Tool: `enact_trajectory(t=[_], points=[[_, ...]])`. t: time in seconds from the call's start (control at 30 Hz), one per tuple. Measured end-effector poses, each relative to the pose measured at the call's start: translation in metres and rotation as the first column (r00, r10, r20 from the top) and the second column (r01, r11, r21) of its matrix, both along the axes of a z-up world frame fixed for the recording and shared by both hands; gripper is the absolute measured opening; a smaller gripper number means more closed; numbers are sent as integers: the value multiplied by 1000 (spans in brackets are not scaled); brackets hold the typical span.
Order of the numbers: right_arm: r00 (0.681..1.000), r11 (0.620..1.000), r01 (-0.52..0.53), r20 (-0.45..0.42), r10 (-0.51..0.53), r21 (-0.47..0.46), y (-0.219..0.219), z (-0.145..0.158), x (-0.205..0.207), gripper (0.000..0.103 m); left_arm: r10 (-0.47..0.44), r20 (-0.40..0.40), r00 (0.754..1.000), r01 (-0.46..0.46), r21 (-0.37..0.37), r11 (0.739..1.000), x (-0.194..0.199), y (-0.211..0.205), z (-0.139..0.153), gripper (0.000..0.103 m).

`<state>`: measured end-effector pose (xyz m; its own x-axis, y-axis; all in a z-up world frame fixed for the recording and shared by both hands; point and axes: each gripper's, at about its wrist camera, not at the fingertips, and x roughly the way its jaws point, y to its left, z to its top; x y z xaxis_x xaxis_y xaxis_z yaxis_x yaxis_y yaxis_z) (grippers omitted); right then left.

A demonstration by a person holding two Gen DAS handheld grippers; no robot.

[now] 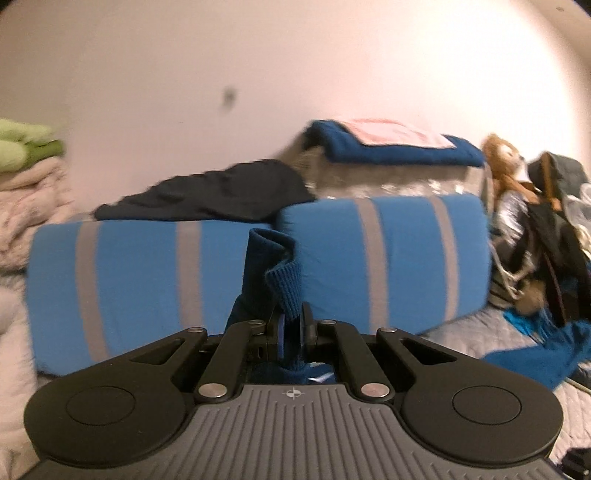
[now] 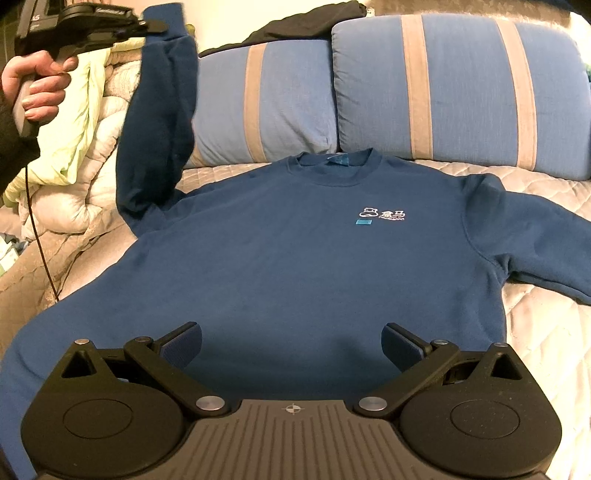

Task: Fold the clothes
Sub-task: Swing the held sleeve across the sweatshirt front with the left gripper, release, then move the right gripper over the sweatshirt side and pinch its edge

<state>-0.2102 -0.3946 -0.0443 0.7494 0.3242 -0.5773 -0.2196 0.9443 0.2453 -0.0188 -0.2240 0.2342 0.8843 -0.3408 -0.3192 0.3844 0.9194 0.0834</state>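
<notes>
A dark blue sweatshirt (image 2: 295,258) lies face up on the quilted bed, a small white logo on its chest. My left gripper (image 1: 291,328) is shut on the ribbed cuff (image 1: 284,288) of one sleeve. In the right wrist view this gripper (image 2: 151,27) holds that sleeve (image 2: 159,129) lifted high at the upper left. The other sleeve (image 2: 535,243) lies flat at the right. My right gripper (image 2: 291,347) is open and empty, just above the sweatshirt's lower hem.
Two blue pillows with grey stripes (image 2: 454,92) stand against the wall behind the sweatshirt. A dark garment (image 1: 221,195) lies on top of them. Pale blankets (image 2: 92,147) are heaped at the left. A stuffed toy (image 1: 502,162) and bags sit at the right.
</notes>
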Motion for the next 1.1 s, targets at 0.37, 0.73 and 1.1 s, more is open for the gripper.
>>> enact_trajectory(t=[0.37,0.73,1.1], points=[[1000,1000,13,-3,-13,-20,4,-1,-1,103,-317,-59,946,320,47,946,-35,-81,-41,38],[1000,999,5,-12,-5,-32,4,-2,1,103,-168,-156,973,175,37,984,-32,-2,-58,58],[993,994,-110,-45,109,-22,7,4,9,102,-18,-258,966,31,46,998,-51,98,-94,58]])
